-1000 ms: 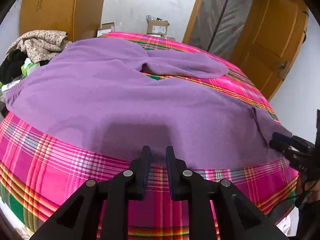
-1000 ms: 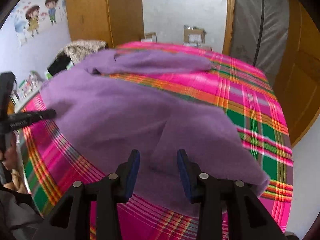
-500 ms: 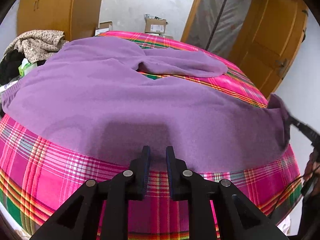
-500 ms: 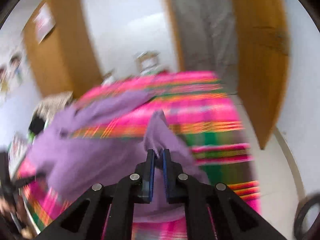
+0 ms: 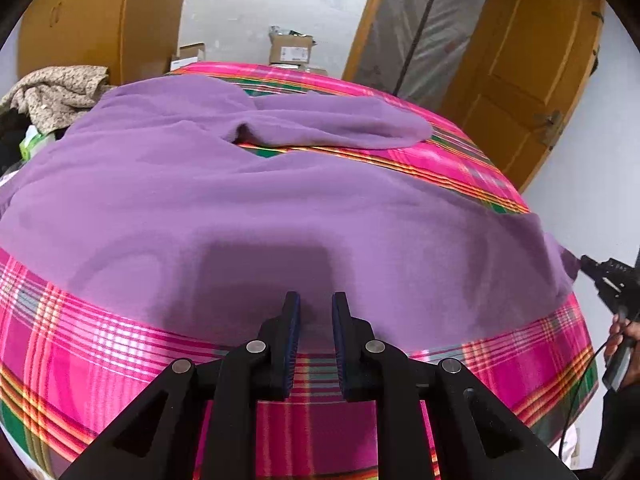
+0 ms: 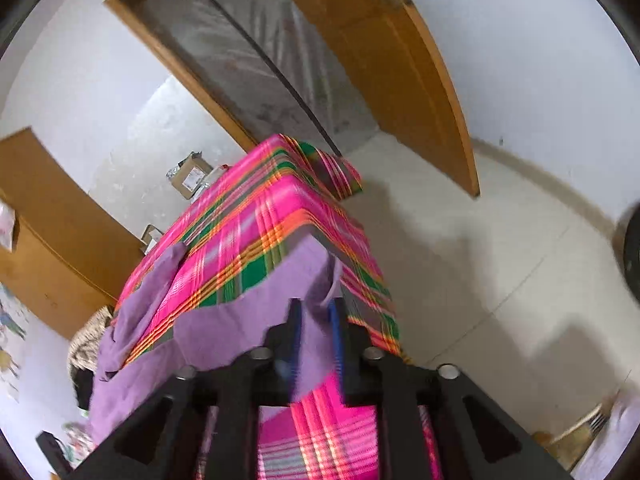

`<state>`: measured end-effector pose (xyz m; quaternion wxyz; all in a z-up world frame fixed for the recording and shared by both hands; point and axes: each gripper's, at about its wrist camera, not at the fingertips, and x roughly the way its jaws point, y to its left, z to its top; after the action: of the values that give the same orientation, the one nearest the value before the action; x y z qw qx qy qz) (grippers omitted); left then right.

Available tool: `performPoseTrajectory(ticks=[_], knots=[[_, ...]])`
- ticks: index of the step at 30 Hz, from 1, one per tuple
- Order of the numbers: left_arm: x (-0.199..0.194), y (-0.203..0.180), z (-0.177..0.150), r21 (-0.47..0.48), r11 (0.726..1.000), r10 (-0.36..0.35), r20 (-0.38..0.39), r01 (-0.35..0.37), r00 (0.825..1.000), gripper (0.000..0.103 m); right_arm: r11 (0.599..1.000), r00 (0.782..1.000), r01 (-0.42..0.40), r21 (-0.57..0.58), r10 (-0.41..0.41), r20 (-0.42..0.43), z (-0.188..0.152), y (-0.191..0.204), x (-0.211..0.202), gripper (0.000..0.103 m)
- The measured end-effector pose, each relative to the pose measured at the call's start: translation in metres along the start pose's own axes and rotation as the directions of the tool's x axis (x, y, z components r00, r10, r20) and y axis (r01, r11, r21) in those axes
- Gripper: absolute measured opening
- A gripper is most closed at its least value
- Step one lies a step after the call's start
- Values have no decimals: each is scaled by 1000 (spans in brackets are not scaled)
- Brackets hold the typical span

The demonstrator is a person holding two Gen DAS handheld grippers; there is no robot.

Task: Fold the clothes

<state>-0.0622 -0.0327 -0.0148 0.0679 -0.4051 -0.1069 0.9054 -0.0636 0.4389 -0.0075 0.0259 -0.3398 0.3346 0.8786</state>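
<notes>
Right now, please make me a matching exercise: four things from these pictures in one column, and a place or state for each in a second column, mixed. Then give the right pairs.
Things:
1. purple garment
2. plaid cover
3. cardboard box
4. beige speckled cloth

Places or states:
A. heaped off the bed's far left corner
B. spread flat, one corner between the right claw's fingers
C. beyond the bed's far end, by the white wall
D. lying under the purple garment

Pairs: 1-B, 2-D, 3-C, 4-A
</notes>
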Motion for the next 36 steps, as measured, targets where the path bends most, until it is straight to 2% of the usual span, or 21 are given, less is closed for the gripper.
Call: performPoseTrajectory(ticks=[1, 5, 8, 12, 14, 15, 16, 17, 20, 25, 30, 33, 36], knots=[[0, -2, 0, 4, 1000, -3, -2, 3, 1000, 16, 1000, 1000, -9, 20, 9, -7, -4, -5, 1, 35], [0, -7, -2, 17, 1000, -12, -11, 12, 1000, 16, 995, 998, -43, 86, 47, -51, -15, -19, 8, 37], [0, -9, -3, 23, 1000, -16, -13, 16, 1000, 19, 995, 995, -56, 85, 63, -83, -18, -18, 18, 39], [1, -12, -4, 33, 999, -19, -14, 20, 1000, 20, 992, 993, -71, 102, 79, -83, -14, -20, 27, 40], [4, -16, -3, 48, 999, -21, -12, 22, 1000, 20, 989, 993, -77, 126, 87, -75, -10, -23, 31, 32], [5, -17, -2, 54, 998, -22, -12, 22, 1000, 20, 988, 994, -72, 134, 82, -67, -8, -24, 32, 14], [6, -19, -2, 60, 998, -22, -14, 23, 1000, 20, 988, 996, -65, 141, 73, -56, -6, -25, 32, 6], [8, -20, -1, 63, 998, -23, -17, 24, 1000, 20, 987, 996, -77, 138, 83, -40, -6, -25, 28, 4], [9, -23, -1, 75, 997, -29, -20, 31, 999, 20, 991, 996, -92, 101, 92, 11, -7, -21, 10, 4], [8, -22, -2, 71, 997, -42, -23, 43, 999, 20, 988, 994, -91, 123, 84, 63, -15, -28, -30, 4], [8, -23, -3, 70, 996, -53, -24, 55, 998, 20, 983, 999, -36, 183, 32, 21, -25, -48, -23, 4], [6, -24, -4, 71, 995, -64, -27, 66, 998, 20, 967, 1000, 6, 256, 1, -24, -29, -63, -11, 13], [3, -23, -7, 75, 995, -70, -30, 72, 997, 20, 967, 999, 35, 251, -41, 17, -27, -64, -22, 16]])
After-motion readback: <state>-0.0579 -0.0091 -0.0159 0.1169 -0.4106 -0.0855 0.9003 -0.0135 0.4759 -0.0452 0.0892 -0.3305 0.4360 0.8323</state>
